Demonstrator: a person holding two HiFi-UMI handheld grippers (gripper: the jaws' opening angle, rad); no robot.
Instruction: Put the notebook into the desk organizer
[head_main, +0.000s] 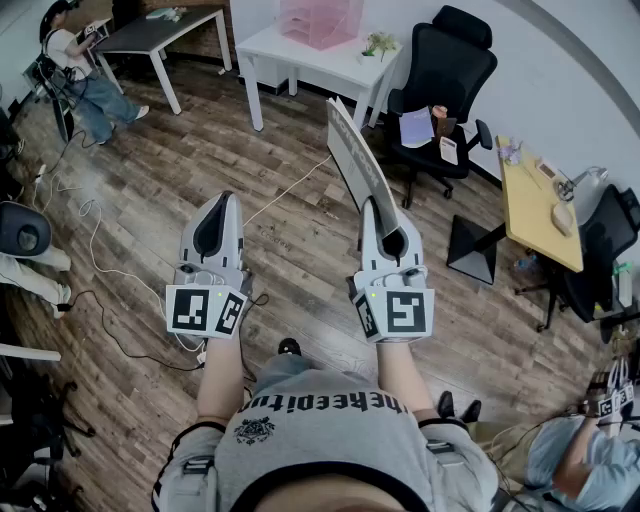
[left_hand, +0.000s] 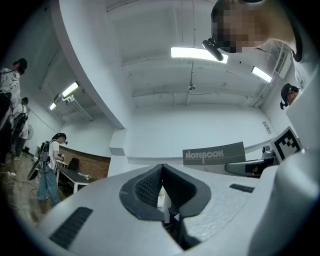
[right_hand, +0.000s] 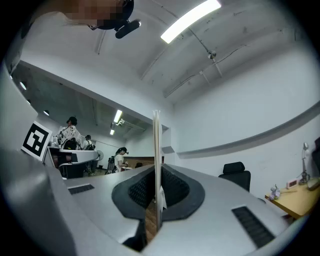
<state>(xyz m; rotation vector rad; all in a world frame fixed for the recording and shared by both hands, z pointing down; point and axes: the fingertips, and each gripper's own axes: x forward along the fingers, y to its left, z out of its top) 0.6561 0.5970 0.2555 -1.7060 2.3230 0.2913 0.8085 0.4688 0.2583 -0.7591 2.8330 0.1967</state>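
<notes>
My right gripper is shut on a thin grey notebook, which sticks out ahead of the jaws over the wooden floor. The right gripper view shows the notebook edge-on, clamped between the dark pads. My left gripper hangs beside it at the left, shut with nothing in it. From the left gripper the notebook's printed cover shows off to the right. A pink desk organizer stands on a white table far ahead.
A black office chair with items on its seat stands right of the white table. A yellow desk is at the right, a dark table and a person at the far left. Cables lie on the floor.
</notes>
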